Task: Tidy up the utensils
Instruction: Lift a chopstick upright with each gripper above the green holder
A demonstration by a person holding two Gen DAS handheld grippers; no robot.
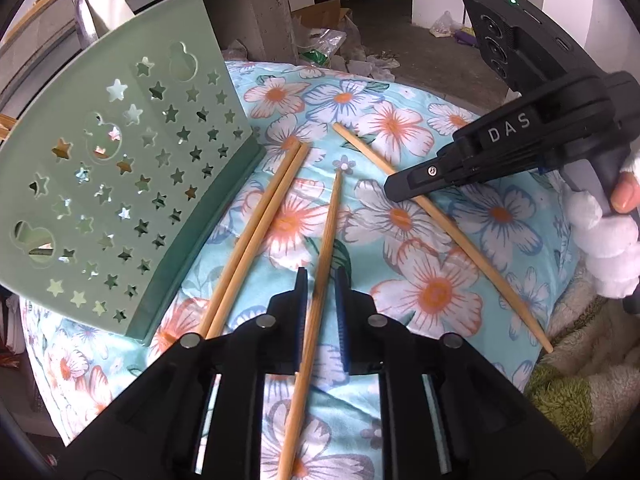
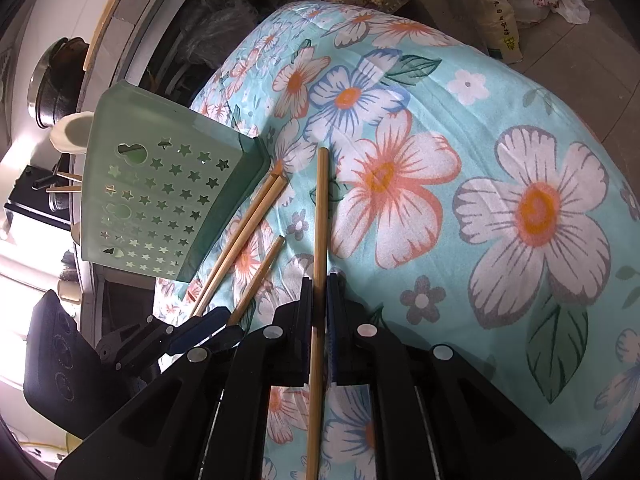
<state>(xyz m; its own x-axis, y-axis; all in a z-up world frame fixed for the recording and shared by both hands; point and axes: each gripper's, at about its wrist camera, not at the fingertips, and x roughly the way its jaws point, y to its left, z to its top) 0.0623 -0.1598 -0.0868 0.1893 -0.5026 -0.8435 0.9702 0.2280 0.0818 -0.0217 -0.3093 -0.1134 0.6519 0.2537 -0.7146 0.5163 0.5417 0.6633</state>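
Several bamboo chopsticks lie on a floral cloth [image 1: 436,248]. A green star-holed utensil holder [image 1: 120,184] lies on its side at the left; it also shows in the right wrist view [image 2: 160,204]. My left gripper [image 1: 322,280] straddles one chopstick [image 1: 328,240], jaws nearly closed around it. My right gripper [image 2: 319,288] is shut on another chopstick [image 2: 321,208]; it shows from the side in the left wrist view [image 1: 400,190] over that chopstick [image 1: 480,260]. A pair of chopsticks [image 1: 256,232] lies beside the holder, also in the right wrist view [image 2: 244,236].
The cloth covers a rounded surface that drops off on all sides. A fuzzy green-and-cream blanket [image 1: 576,380] lies at the right. Bags and boxes [image 1: 320,28] litter the floor beyond. Pots and a stove [image 2: 52,92] stand to the left.
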